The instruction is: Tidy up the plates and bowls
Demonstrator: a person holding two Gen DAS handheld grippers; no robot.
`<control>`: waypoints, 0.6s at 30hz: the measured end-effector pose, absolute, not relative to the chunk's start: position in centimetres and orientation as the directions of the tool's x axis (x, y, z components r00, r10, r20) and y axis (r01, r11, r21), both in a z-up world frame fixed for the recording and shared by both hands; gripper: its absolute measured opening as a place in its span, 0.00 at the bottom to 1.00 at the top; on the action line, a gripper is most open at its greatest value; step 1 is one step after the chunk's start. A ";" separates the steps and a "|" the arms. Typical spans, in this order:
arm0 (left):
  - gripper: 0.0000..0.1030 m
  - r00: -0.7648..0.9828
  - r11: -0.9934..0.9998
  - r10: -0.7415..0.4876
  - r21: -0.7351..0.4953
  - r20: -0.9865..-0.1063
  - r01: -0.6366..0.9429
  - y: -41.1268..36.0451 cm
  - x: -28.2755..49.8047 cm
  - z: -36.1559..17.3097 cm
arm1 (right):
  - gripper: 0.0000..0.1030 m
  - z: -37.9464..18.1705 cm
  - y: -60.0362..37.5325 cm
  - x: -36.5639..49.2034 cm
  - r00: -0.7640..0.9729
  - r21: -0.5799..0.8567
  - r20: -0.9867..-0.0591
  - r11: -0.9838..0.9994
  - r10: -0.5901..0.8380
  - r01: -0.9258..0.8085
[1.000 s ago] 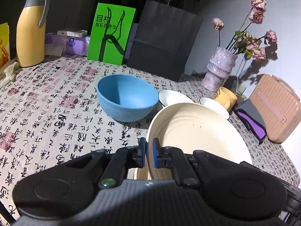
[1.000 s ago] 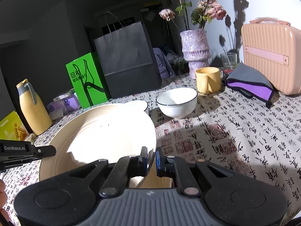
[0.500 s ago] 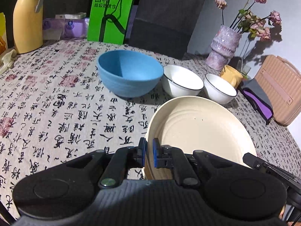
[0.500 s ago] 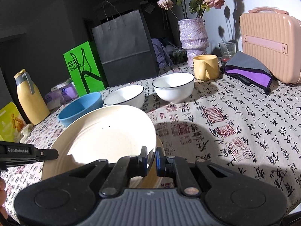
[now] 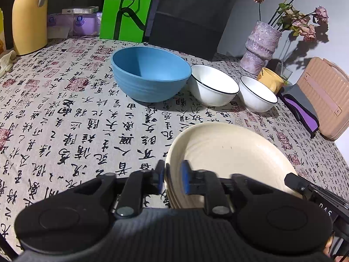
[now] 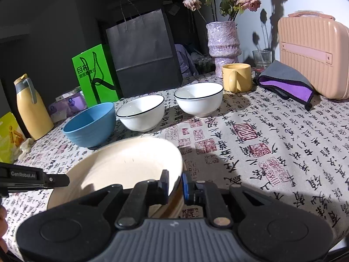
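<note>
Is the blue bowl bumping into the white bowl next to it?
Cannot tell. In the left wrist view the blue bowl overlaps the nearer white bowl; in the right wrist view their rims look a sliver apart, not plainly.

Behind the one cream plate on the tabletop stand three bowls: one blue bowl and two white bowls with dark rims. Farther behind the plate are one yellow mug, one purple vase, one drinking glass, one yellow jug, two paper bags, one pink case and one folded cloth.
</note>
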State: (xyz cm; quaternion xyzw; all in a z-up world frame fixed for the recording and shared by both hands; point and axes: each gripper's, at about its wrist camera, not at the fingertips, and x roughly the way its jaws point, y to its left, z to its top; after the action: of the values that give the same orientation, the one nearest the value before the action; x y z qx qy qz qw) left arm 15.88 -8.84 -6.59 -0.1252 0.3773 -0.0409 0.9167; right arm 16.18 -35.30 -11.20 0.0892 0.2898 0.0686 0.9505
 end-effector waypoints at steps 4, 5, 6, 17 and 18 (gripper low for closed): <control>0.54 0.737 0.968 -0.159 -0.249 -0.657 -0.013 -8.7 15.5 -6.2 | 0.16 -11.4 -35.6 16.1 0.825 0.219 -0.532 0.972 0.191 -0.084; 0.65 0.743 0.968 -0.160 -0.249 -0.650 -0.009 -8.7 15.4 -6.1 | 0.17 -11.5 -35.6 16.0 0.827 0.219 -0.528 0.972 0.192 -0.086; 0.71 0.749 0.969 -0.160 -0.247 -0.642 -0.005 -8.6 15.3 -6.0 | 0.20 -11.5 -35.6 15.9 0.830 0.221 -0.523 0.971 0.195 -0.089; 1.00 0.842 0.976 -0.154 -0.214 -0.518 0.047 -7.2 12.9 -5.4 | 1.00 -10.3 -35.2 14.4 0.868 0.215 -0.424 0.960 0.258 -0.180; 1.00 0.849 0.977 -0.149 -0.207 -0.507 0.048 -7.0 12.6 -5.5 | 1.00 -10.3 -35.2 14.2 0.869 0.207 -0.423 0.961 0.258 -0.185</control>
State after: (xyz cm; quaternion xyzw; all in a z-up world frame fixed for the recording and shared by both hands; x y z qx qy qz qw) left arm 12.63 -6.98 -5.50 -0.0938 0.2698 -0.0516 0.9570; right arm 14.23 -35.17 -10.25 0.0801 0.2290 0.1148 0.9633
